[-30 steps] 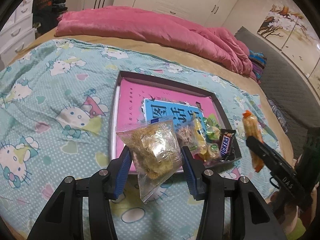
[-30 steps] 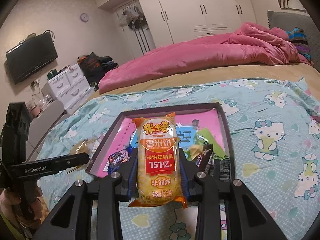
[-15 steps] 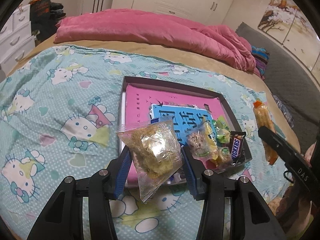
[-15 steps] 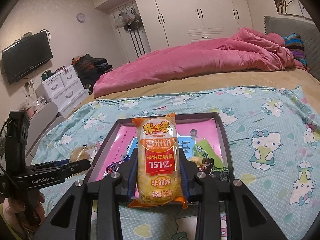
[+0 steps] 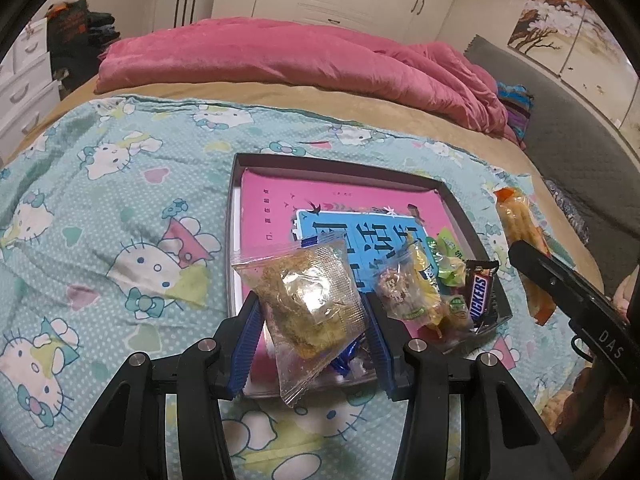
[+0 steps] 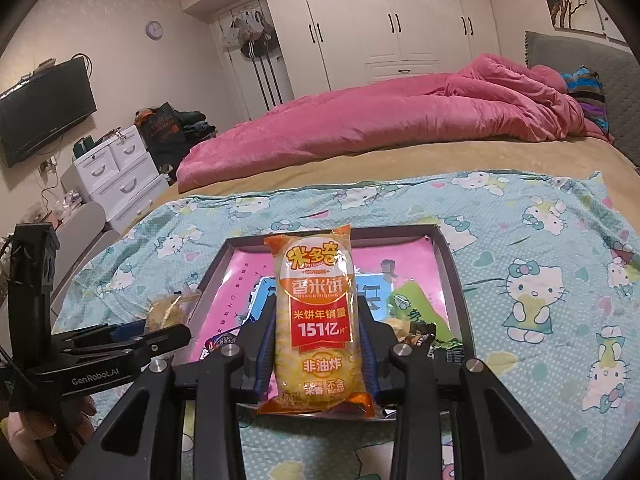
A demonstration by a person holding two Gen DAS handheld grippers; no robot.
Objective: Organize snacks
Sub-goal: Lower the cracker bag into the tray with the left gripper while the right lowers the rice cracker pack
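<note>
Warm, fairly dim indoor light on my feeds, coming from overhead; I see a ceiling light reflected on the white wardrobe doors (image 6: pixel 404 16). Glare sits on the clear snack bag (image 5: pixel 308 300) and rice cracker pack (image 6: pixel 316 320); shadows are soft. Strong fisheye bending and black vignette at corners, far room slightly soft.

both wrist views are aimed forward, close over the bed (image 5: pixel 120 200); the tray (image 5: pixel 236 240) (image 6: pixel 452 264) is shared.
</note>
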